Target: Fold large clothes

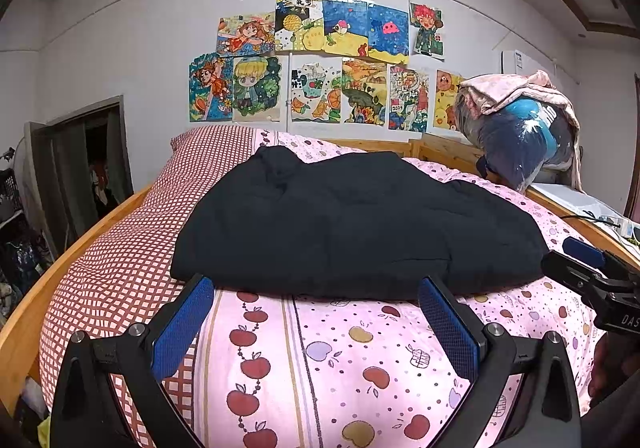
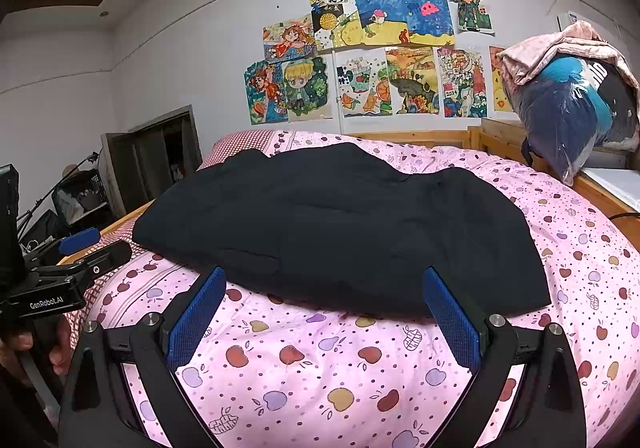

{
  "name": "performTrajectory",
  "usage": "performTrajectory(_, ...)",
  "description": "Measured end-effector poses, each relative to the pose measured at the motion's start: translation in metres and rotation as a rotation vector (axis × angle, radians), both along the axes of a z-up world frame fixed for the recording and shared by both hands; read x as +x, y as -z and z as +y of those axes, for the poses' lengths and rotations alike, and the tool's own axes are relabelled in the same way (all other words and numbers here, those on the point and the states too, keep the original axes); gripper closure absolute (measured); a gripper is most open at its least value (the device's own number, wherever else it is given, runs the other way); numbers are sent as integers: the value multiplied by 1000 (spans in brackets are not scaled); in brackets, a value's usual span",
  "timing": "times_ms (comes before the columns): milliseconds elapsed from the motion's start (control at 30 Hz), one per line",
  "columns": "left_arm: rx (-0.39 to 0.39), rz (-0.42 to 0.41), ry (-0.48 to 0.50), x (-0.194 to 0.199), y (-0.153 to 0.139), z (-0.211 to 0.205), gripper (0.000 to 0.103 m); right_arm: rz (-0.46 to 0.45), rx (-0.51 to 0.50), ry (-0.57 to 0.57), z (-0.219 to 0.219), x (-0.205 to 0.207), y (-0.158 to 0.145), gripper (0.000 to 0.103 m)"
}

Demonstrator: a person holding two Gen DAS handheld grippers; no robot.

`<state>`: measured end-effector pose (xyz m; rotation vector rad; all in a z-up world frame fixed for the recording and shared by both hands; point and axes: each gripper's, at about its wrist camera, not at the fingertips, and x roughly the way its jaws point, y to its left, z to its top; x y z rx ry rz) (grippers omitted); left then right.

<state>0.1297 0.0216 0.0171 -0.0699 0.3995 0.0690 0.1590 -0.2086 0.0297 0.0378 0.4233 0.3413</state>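
A large black garment (image 1: pixel 352 224) lies folded in a bulky heap on the pink fruit-print bedcover (image 1: pixel 340 360); it also shows in the right wrist view (image 2: pixel 340 232). My left gripper (image 1: pixel 316 288) is open and empty, its blue pads (image 1: pixel 184 324) just short of the garment's near edge. My right gripper (image 2: pixel 324 284) is open and empty, also at the near edge. The right gripper shows at the right side of the left wrist view (image 1: pixel 588 268), and the left gripper at the left side of the right wrist view (image 2: pixel 84 248).
A red checked sheet (image 1: pixel 132 248) covers the bed's left side, inside a wooden bed frame (image 1: pixel 60 260). A plastic bag of bedding (image 1: pixel 520 128) sits at the far right. Drawings (image 1: pixel 320 60) hang on the wall. A dark doorway (image 1: pixel 84 168) and clutter stand at the left.
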Motion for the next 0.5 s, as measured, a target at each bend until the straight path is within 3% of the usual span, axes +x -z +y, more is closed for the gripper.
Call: performTrajectory(500,2,1,2,-1,2,-1,0,2,0,0,1,0,0,6)
